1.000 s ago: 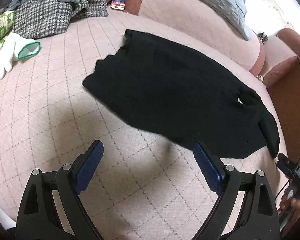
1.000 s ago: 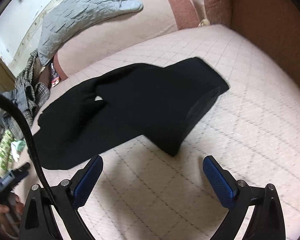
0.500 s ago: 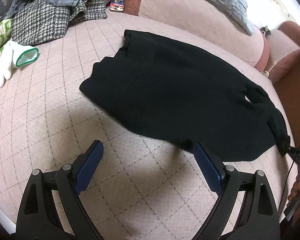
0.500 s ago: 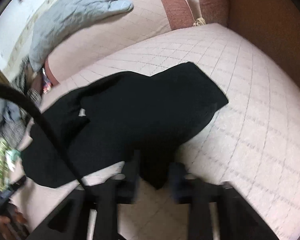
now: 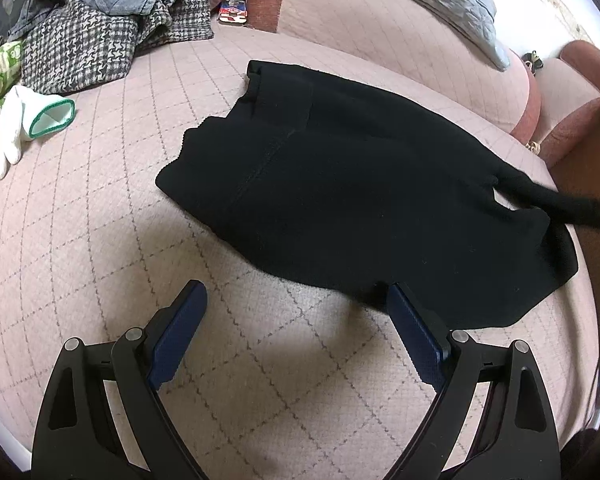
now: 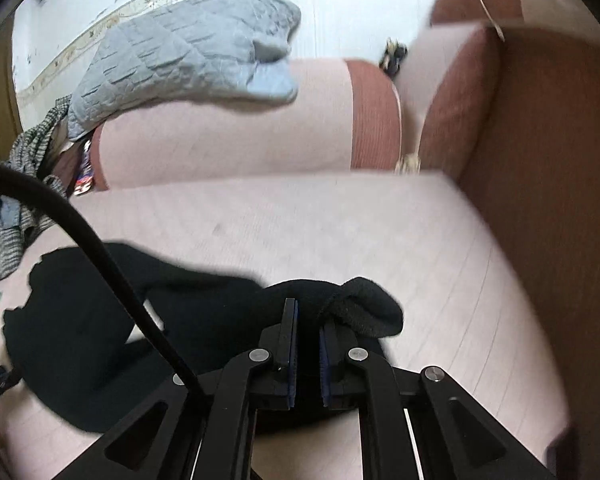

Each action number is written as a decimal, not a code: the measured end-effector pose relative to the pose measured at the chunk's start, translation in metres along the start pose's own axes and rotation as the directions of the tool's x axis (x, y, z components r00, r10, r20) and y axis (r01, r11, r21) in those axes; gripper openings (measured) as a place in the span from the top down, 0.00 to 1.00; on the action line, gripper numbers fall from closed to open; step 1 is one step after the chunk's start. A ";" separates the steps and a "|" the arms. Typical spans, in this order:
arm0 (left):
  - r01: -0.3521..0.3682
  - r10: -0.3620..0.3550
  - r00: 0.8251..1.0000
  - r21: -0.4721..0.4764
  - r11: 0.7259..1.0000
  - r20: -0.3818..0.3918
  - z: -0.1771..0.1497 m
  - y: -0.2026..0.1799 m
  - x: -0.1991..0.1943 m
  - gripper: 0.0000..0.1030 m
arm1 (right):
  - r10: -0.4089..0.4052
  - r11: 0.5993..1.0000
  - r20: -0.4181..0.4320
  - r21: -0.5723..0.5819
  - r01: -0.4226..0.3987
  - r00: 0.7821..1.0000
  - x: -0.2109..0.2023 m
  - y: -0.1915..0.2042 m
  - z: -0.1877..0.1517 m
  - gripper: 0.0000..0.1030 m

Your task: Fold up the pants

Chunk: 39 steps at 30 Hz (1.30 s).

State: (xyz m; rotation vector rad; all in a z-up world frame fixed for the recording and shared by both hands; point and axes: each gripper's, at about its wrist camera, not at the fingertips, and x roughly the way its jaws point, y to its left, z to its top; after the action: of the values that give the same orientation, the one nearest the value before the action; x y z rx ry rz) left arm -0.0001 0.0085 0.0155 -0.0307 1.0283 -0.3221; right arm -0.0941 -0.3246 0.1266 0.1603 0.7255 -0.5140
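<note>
Black pants lie spread on the pink quilted sofa seat, waistband at the far left, legs running to the right. My left gripper is open and empty, just in front of the pants' near edge. My right gripper is shut on the leg end of the black pants and lifts it off the seat; the lifted leg end shows at the right of the left wrist view.
A pile of houndstooth and denim clothes and a white glove lie at the far left. A grey quilted cushion rests on the backrest. The brown armrest bounds the seat on the right.
My right gripper moved down onto the pants' leg end, closed on it and raised it. The left gripper stayed open and edged closer to the pants.
</note>
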 end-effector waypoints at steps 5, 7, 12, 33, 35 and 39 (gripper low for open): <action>0.004 -0.004 1.000 0.006 1.000 -0.003 0.004 -0.001 0.002 0.11 | -0.084 0.995 -0.005 -0.061 0.084 0.996 0.039 0.002 0.041 0.93; 0.005 -0.005 1.000 0.008 1.000 -0.003 0.004 -0.001 0.003 0.11 | -0.118 0.989 -0.018 -0.089 0.116 0.993 0.061 0.005 0.050 0.93; -0.009 0.009 1.000 0.025 1.000 0.001 0.006 -0.003 0.007 0.11 | -0.130 0.990 -0.098 -0.070 0.123 0.987 0.111 0.002 0.047 0.93; 0.085 -0.083 0.996 -0.086 0.993 0.027 0.011 0.009 0.002 0.11 | -0.081 0.993 -0.170 0.066 0.093 0.982 0.088 -0.014 0.015 0.62; 0.086 -0.083 0.996 -0.089 0.992 0.034 0.011 0.009 -0.001 0.11 | -0.078 0.994 -0.164 0.067 0.090 0.983 0.075 -0.013 0.011 0.62; 0.073 -0.069 0.992 -0.036 0.997 0.102 0.009 0.002 -0.017 0.11 | -0.049 0.995 -0.170 0.081 0.063 0.984 0.049 -0.011 -0.004 0.60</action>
State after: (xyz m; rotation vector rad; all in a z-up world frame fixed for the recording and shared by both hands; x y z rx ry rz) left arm -0.0002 0.0138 0.0345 -0.1185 0.9350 -0.3612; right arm -0.0711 -0.3525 0.0912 0.2670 0.8748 -0.5909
